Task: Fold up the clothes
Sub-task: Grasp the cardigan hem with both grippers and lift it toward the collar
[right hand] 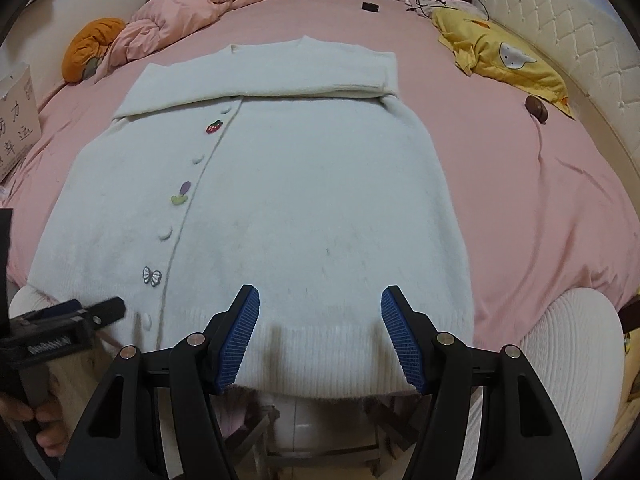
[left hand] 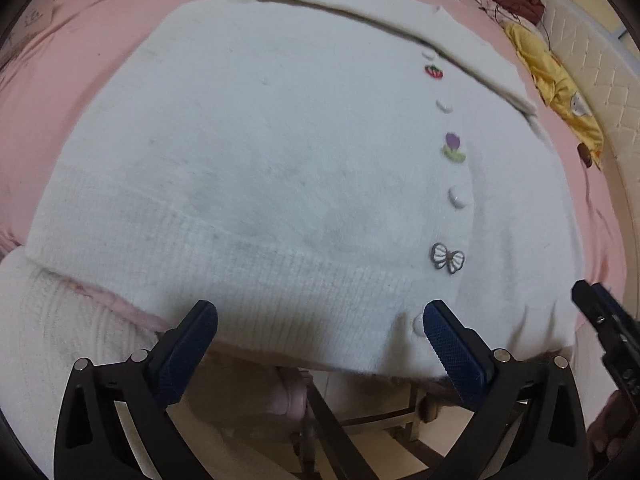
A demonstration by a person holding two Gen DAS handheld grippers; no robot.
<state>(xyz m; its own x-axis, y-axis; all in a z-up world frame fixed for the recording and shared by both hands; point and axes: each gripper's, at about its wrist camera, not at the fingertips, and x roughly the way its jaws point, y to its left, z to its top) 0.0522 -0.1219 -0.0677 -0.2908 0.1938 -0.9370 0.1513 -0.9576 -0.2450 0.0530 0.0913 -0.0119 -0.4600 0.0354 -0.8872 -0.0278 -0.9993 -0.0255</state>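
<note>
The left tongs [left hand: 320, 320] tilt steeply down over the near hem of the white cardigan [left hand: 260, 152], their blue pads spread wide with only the ribbed hem band under the gap and nothing pinched. A hand [right hand: 40, 420] grips their handle at the lower left of the right wrist view. The right tongs [right hand: 320, 320] hang beside them in the same steep tilt, pads apart over the hem [right hand: 320, 348], pressing on nothing.

The cardigan lies flat and face up on the pink bed sheet [right hand: 520, 200], its long axis running from the hem at the bed's near edge away to the collar. The button placket [right hand: 192, 216] follows that axis, with a butterfly [right hand: 152, 276], a tulip [right hand: 181, 194] and a strawberry [right hand: 214, 126] patch beside it. Both sleeves are folded across the chest at the far end [right hand: 280, 76].

The hem overhangs the near bed edge slightly. To the left, bare sheet runs to an orange cushion [right hand: 92, 48]; to the right, a broad stretch of sheet lies open up to a yellow garment [right hand: 504, 60] by the quilted headboard [right hand: 560, 40]
</note>
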